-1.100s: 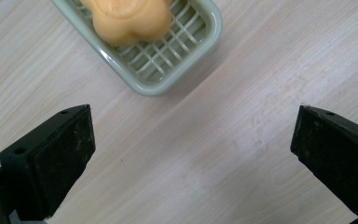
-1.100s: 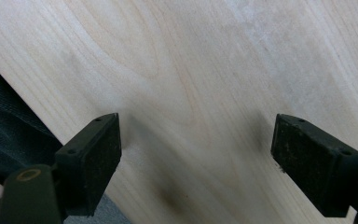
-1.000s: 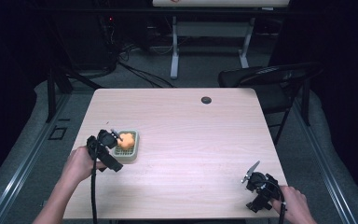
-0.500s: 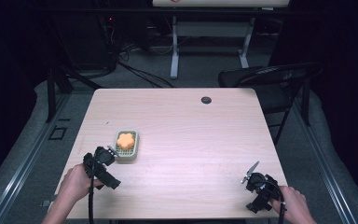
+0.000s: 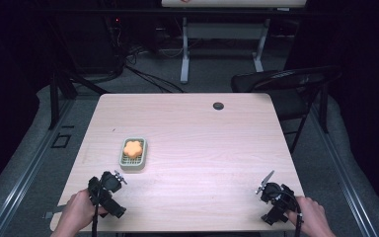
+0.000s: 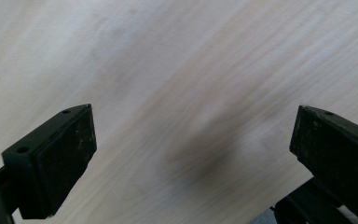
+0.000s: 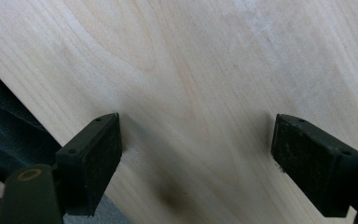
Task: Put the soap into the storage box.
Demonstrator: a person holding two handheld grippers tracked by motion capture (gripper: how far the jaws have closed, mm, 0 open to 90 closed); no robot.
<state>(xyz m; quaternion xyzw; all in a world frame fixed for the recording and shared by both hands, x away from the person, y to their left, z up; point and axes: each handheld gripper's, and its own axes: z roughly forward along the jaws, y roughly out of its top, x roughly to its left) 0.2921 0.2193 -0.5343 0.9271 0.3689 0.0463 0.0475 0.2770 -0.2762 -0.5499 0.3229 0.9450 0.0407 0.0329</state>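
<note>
A: Where's the orange flower-shaped piece point(image 5: 132, 147) right now?

B: Sitting in the small green tray point(image 5: 124, 164), left of the table's middle. Nothing is touching it.

A: And the left gripper point(image 5: 112, 178)?

B: Near the table's point(image 5: 202, 148) near-left edge, just on the near side of the tray. In the left gripper view its jaws stand wide apart with bare wood between them, so it holds nothing.

A: The right gripper point(image 5: 265, 183)?

B: Well apart, at the near-right corner. Jaws spread wide there too, empty, right by the table edge.

A: So which step is this?

B: I'd judge the piece counts as placed in the tray and both hands are clear of it. If more is wanted, the next move would call for the left gripper to reach forward over the tray, jaws open, and centre on the piece before closing.
</note>
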